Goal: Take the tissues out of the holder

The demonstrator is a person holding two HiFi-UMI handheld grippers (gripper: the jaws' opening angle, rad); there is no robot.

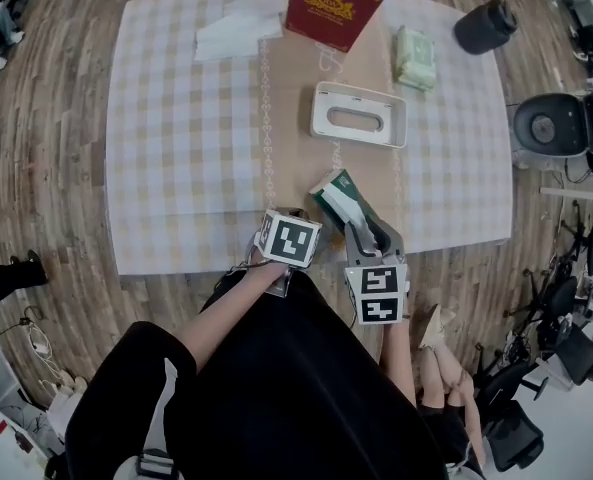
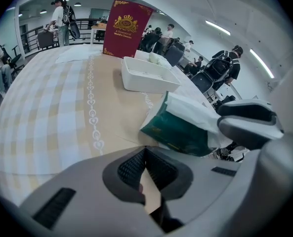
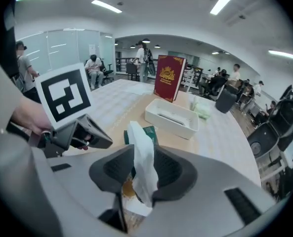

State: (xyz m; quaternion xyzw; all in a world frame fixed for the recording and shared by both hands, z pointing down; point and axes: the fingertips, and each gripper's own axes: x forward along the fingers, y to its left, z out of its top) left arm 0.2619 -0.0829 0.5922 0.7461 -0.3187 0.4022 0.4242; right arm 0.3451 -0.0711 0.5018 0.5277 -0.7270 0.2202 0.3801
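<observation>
Over table [image 1: 176, 118] edge, right gripper [image 3: 142, 168] fingers [image 3: 111, 169] pinch a tissue [image 3: 142, 147]; left gripper [image 2: 145, 157] fingers [image 2: 129, 168] closed, empty.

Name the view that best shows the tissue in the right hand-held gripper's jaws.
The right gripper view: the white tissue stands upright, pinched between the jaws. The head view shows a pale strip on the green pack; the left gripper view shows it side-on above that pack.

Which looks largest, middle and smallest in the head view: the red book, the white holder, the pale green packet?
1. red book, only narrowly; it stands upright, nearer the camera, so this is unsure.
2. white holder, close to the book.
3. pale green packet, clearly smallest.
</observation>
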